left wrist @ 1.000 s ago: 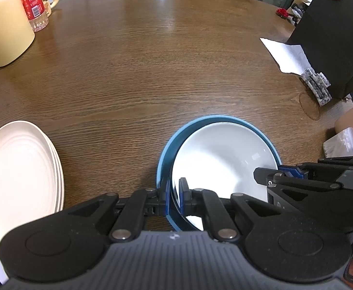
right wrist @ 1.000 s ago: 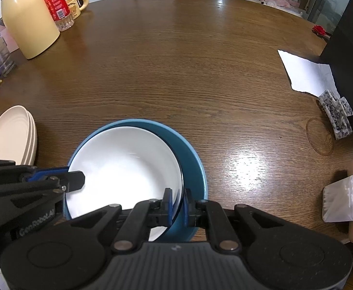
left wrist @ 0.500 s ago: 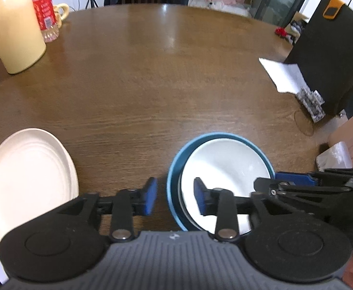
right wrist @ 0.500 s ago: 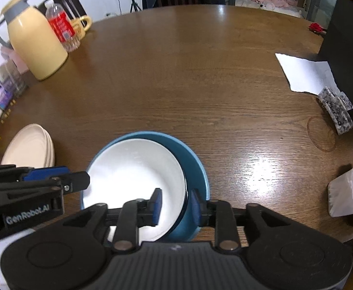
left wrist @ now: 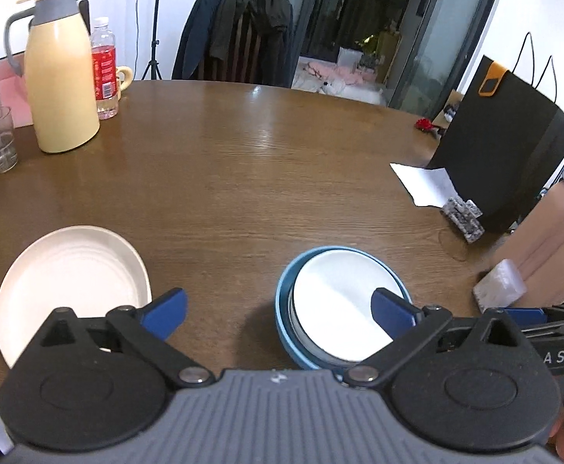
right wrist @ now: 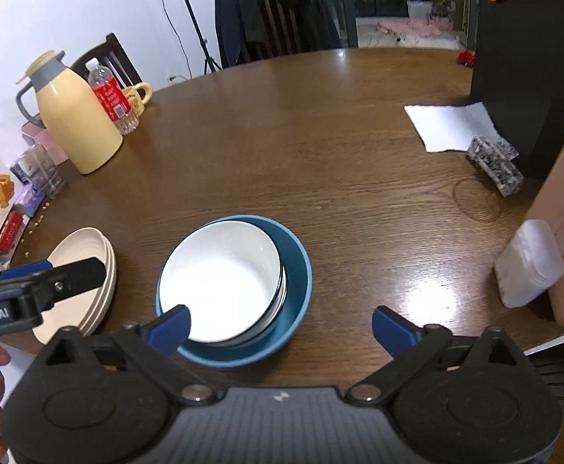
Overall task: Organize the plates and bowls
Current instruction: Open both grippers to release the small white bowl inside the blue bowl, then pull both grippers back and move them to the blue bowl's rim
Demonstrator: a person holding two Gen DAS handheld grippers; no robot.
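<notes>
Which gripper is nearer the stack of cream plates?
Left. The left gripper hangs between the cream plates and the bowls; the right gripper is beyond the bowls.

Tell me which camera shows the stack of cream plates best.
The right wrist view. There the cream plates show their stacked rims edge-on, so the separate layers can be told apart, though the left gripper crosses in front. The left wrist view shows the cream plates mostly from above, reading as one plate, partly behind that gripper's own finger.
</notes>
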